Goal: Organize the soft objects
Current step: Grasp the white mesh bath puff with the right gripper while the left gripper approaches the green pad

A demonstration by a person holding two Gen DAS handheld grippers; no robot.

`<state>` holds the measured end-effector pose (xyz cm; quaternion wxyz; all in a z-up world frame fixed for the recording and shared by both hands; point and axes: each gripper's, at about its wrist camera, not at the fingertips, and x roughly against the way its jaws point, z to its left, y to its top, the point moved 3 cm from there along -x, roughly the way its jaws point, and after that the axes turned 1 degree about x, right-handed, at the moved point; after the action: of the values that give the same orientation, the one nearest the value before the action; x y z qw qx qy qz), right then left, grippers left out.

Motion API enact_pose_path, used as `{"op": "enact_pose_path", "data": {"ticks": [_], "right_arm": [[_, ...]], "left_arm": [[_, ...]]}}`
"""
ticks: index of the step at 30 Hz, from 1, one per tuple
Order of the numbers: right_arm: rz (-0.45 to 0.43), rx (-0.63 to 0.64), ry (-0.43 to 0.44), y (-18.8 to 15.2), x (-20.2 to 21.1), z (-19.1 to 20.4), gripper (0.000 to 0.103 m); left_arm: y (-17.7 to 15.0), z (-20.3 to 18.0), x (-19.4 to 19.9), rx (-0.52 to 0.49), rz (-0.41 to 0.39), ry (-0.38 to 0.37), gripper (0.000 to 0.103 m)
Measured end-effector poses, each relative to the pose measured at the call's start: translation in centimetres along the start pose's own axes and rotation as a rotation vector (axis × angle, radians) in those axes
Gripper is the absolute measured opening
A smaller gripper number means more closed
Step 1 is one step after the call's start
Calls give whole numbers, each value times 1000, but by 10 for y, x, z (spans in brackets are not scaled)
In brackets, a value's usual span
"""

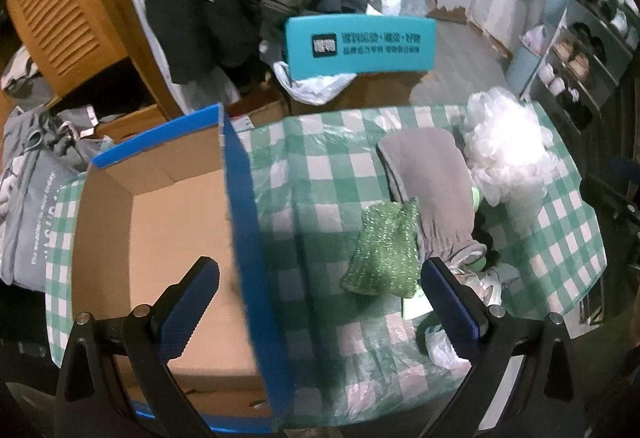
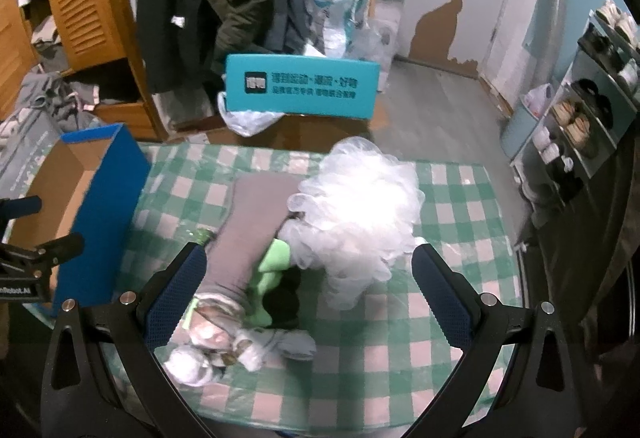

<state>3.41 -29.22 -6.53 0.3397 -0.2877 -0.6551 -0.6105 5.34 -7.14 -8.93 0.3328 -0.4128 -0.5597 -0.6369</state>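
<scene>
A blue cardboard box (image 1: 240, 205) stands open and empty on the left of the checked tablecloth (image 1: 320, 165); it also shows in the right wrist view (image 2: 100, 189). A green sparkly scrubber (image 1: 384, 250) lies right of the box. A grey bath mitt (image 1: 432, 177) (image 2: 248, 234), a white mesh pouf (image 1: 508, 141) (image 2: 360, 205), a light green cloth (image 2: 272, 266) and pale socks (image 2: 224, 342) lie beside it. My left gripper (image 1: 320, 302) is open, straddling the box's right wall. My right gripper (image 2: 308, 298) is open above the soft pile.
A teal box (image 1: 360, 45) and plastic bags sit on the floor beyond the table. Dark coats hang behind. A wooden cabinet (image 1: 68, 17) stands at the left, a shoe rack (image 2: 580, 109) at the right. The table's right edge (image 2: 516, 238) is near the pouf.
</scene>
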Motion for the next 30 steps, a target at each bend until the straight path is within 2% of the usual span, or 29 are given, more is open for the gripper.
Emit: {"op": "enact_pose_path", "data": {"ticks": [8,21,30], "right_arm": [[57,-27,-11,1,-29,-16,101],[126,-56,-83,34,-85,-44,101],[179,-112,-89,39,-123,-58,101]], "left_arm": [[15,-14,-21,-19,34,-8,102],[55,-12,-51,17,51,-9,102],[57,-9,-79,29,95,-14,102]]}}
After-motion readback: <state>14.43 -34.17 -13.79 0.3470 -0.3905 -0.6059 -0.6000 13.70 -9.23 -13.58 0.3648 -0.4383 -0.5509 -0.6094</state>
